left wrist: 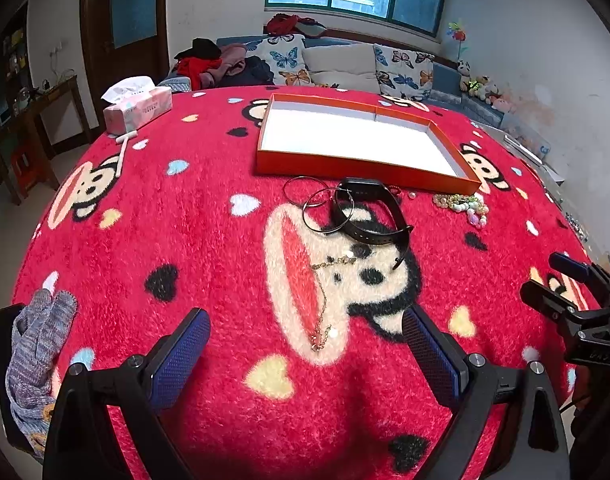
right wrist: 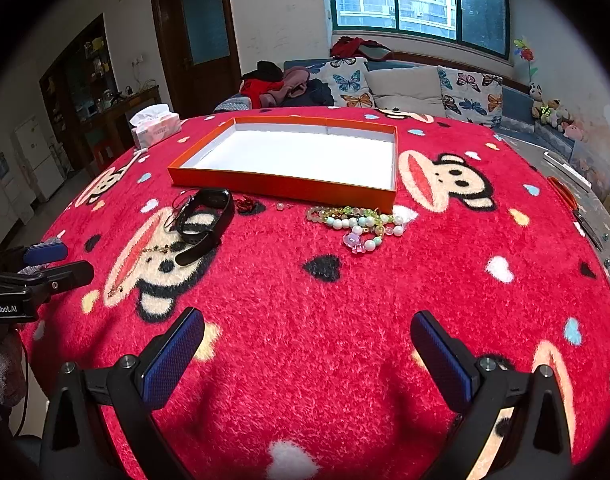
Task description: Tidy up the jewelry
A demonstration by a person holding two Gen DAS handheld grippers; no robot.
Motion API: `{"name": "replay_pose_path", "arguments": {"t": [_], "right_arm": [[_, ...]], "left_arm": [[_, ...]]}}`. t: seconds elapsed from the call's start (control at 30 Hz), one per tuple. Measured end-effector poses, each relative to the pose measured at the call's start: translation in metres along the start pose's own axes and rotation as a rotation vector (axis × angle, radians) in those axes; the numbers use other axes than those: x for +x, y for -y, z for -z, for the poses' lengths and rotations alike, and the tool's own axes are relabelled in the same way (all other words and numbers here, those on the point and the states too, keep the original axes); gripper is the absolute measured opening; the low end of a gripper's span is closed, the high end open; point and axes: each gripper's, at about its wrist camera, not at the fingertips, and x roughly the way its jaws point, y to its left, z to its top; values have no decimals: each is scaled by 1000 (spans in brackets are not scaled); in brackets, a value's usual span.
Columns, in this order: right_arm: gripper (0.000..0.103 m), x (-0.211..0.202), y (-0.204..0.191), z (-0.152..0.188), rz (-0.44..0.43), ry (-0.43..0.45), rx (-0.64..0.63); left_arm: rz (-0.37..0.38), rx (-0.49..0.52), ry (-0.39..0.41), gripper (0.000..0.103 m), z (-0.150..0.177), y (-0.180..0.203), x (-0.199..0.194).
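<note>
A worktop [right wrist: 305, 300] covered by a fuzzy red blanket printed with cartoon monkeys and hearts filled both views. Toward its far side lay a wide, shallow orange tray [right wrist: 281, 186] with a white lining, and nothing showed inside it. Off to the far left edge sat a pink tissue pack [left wrist: 139, 108]. All the jewelry lay loose on the blanket just in front of the tray: a black watch band [left wrist: 371, 210] curled on its side, thin dark bangles [left wrist: 319, 204] overlapping it, a heap of pale green and white bead bracelets [right wrist: 355, 222] to the right, a fine gold chain necklace [left wrist: 325, 300] trailing toward the near edge, a small dark red trinket [right wrist: 247, 203], and a single pearl-like bead [right wrist: 280, 207]. The left claw [left wrist: 305, 352] hovered low with its blue-padded fingers spread wide on either side of the necklace's near end, gripping nothing. The right claw [right wrist: 307, 348] was likewise wide open and empty, over bare blanket, well short of the bead bracelets. Judging by the bare tray, the sorting appeared not to have begun; every piece was left to be moved.
</note>
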Motion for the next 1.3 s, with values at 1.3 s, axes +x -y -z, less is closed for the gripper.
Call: {"name": "replay_pose_path", "arguments": {"t": [1.3], "right_arm": [[103, 8, -2, 2, -2, -16, -2]], "left_arm": [[-37, 37, 1, 103, 4, 0, 8]]}}
